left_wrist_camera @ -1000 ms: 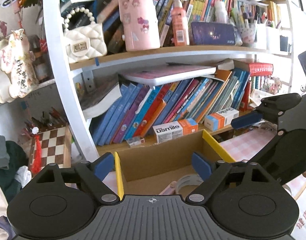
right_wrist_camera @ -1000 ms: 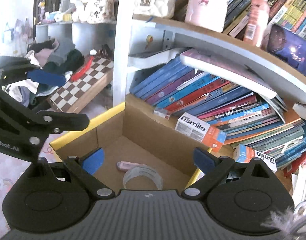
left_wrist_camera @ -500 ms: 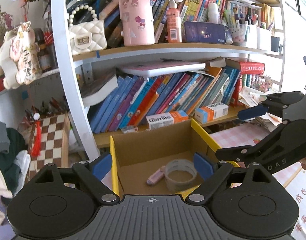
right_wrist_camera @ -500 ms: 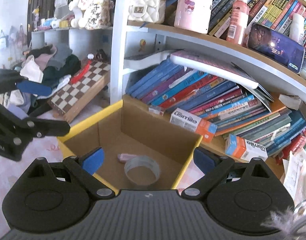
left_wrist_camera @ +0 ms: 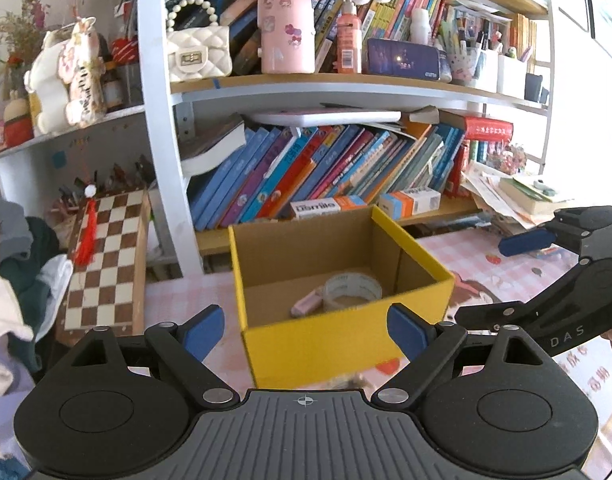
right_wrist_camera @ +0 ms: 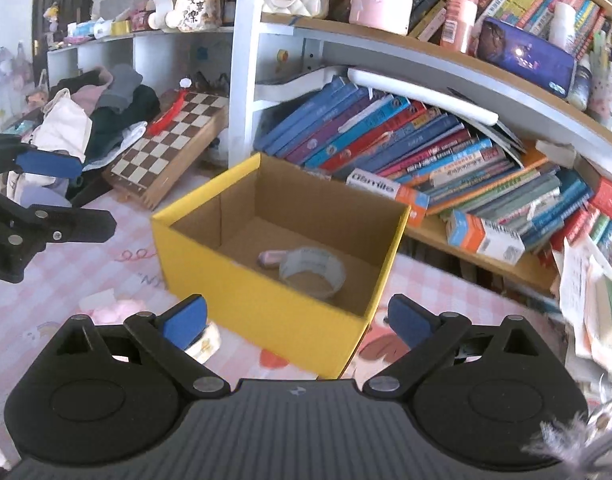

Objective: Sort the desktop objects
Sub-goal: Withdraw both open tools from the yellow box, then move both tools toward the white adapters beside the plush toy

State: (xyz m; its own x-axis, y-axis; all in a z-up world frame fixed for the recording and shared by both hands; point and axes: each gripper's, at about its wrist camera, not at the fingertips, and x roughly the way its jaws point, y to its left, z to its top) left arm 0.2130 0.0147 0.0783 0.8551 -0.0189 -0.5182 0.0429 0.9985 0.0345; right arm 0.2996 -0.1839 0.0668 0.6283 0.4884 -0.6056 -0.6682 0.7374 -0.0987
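Note:
A yellow cardboard box [left_wrist_camera: 325, 348] stands on the pink checked tablecloth below the bookshelf. Inside it lie a roll of clear tape [left_wrist_camera: 351, 290] and a small pink item [left_wrist_camera: 306, 306]. My left gripper [left_wrist_camera: 306, 332] is open just short of the box's near wall, with nothing between its fingers. The right gripper [right_wrist_camera: 298, 320] is open too, empty, before the box [right_wrist_camera: 266, 312] at its near corner. The tape [right_wrist_camera: 311, 272] and pink item [right_wrist_camera: 272, 257] show there as well. Small pink and white bits [right_wrist_camera: 106, 308] lie on the cloth left of the box.
A chessboard [left_wrist_camera: 106, 264] leans at the left beside a heap of clothes [left_wrist_camera: 10, 264]. Slanted books [left_wrist_camera: 325, 172] and toothpaste boxes [left_wrist_camera: 317, 208] fill the shelf behind the box. Loose papers [right_wrist_camera: 585, 280] pile up at the right.
Both grippers have drawn back from over the box, so its whole yellow front now shows. Both have stayed open and empty.

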